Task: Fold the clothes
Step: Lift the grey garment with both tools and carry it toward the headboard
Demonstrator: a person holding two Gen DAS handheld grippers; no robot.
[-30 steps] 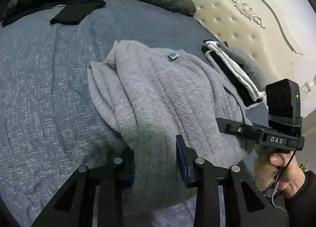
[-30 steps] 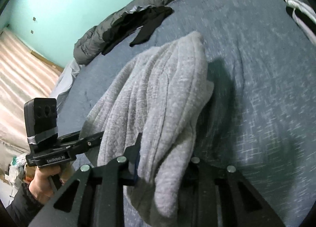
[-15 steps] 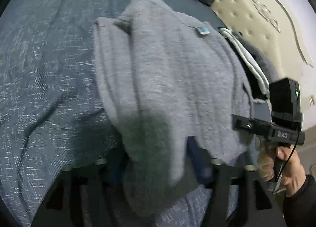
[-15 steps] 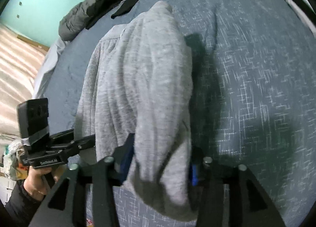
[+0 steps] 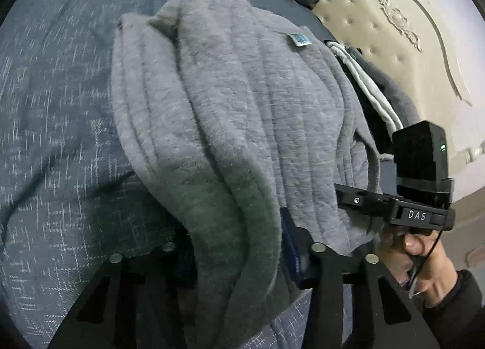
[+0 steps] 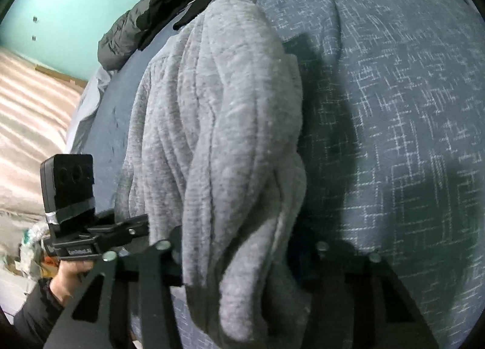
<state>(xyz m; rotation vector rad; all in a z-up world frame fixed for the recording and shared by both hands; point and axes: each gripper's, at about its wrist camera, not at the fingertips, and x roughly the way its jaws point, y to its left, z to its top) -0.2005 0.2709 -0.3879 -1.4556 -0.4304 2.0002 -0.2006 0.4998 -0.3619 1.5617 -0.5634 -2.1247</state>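
grey fleece garment (image 5: pixel 242 112) bunched over blue bedspread (image 5: pixel 54 136), fold mid-way, not laid flat. left gripper (image 5: pixel 239 255) and right gripper (image 6: pixel 233 255) each clamped on hem. folded pile (image 5: pixel 372 100) beside.

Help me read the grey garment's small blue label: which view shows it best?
The left wrist view: the blue label lies face-up on the grey garment, unobstructed though too small to read. The right wrist view shows the garment but no label.
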